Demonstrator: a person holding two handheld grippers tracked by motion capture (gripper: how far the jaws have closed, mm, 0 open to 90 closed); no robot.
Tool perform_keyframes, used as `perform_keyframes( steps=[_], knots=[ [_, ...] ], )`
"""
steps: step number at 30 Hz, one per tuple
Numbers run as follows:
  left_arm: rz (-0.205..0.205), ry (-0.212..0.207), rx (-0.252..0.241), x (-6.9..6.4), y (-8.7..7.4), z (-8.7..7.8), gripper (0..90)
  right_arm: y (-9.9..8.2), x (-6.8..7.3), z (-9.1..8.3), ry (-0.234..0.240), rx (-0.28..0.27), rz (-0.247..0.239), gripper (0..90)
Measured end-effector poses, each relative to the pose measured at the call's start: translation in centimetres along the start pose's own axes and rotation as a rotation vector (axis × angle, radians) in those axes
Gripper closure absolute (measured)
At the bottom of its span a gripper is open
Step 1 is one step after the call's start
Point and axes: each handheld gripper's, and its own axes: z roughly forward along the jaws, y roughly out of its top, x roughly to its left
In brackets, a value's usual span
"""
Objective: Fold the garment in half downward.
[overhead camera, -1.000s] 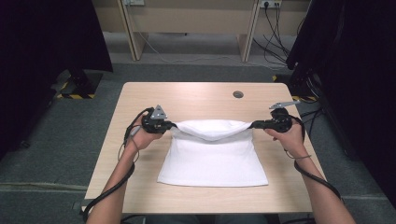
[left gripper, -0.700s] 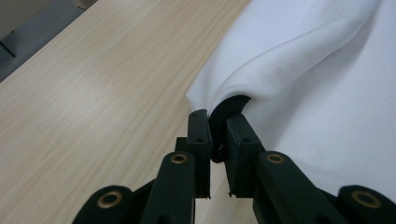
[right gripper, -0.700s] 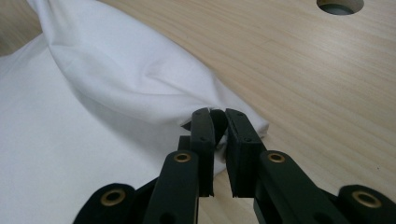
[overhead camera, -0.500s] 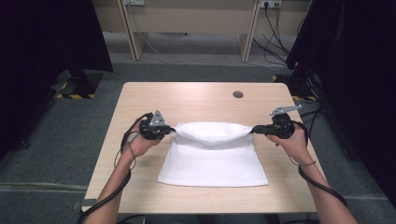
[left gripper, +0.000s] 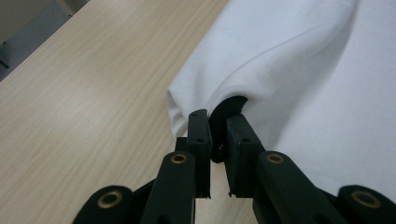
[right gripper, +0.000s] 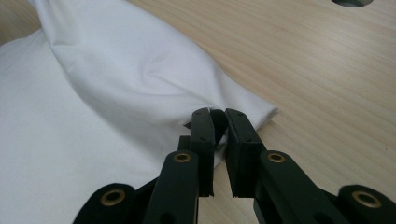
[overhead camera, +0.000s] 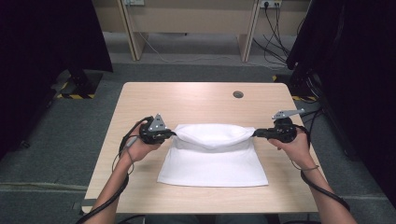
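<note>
room: grey carpet around a pale wooden table (overhead camera: 201, 100), with dark curtains at both sides and cables by the far wall.
table: light wood grain, with a round cable hole (overhead camera: 238, 94) near the far edge.
writing: no brand, label or lettering that can be read on anything.
cloth: a plain white cloth (overhead camera: 214, 158) lies at the middle of the table in front of you, smooth and unmarked. its near part lies flat; its far edge is lifted off the wood and sags in a soft fold between your two grippers.
your left gripper (overhead camera: 172, 133): clenched on the cloth's far left corner. in the left gripper view (left gripper: 218, 123) the fabric bunches around the black jaws.
your right gripper (overhead camera: 257, 133): clenched on the far right corner. in the right gripper view (right gripper: 219, 122) the white fabric is pinched between the jaws, just above the wood.
your hands: left hand (overhead camera: 140, 148) and right hand (overhead camera: 293, 145) each wrap a gripper, level with each other across the table.
</note>
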Motion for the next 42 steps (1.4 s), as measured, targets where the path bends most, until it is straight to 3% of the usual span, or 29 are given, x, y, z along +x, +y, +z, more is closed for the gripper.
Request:
perform_keyframes(
  steps=[12,16,42],
  knots=[
    [0.005,-0.010,-0.002,-0.7,-0.4,-0.6,80.9,-0.6,0.4,-0.5,0.013,-0.007,-0.003,82.9],
    [-0.007,-0.031,-0.022,-1.0,-0.3,-0.9,80.9,-0.9,0.4,-0.6,0.013,-0.003,-0.005,82.9],
    [0.020,-0.031,-0.009,-2.2,-0.4,-2.1,80.4,-1.5,1.3,-1.8,0.019,-0.008,-0.029,82.9]
  ],
)
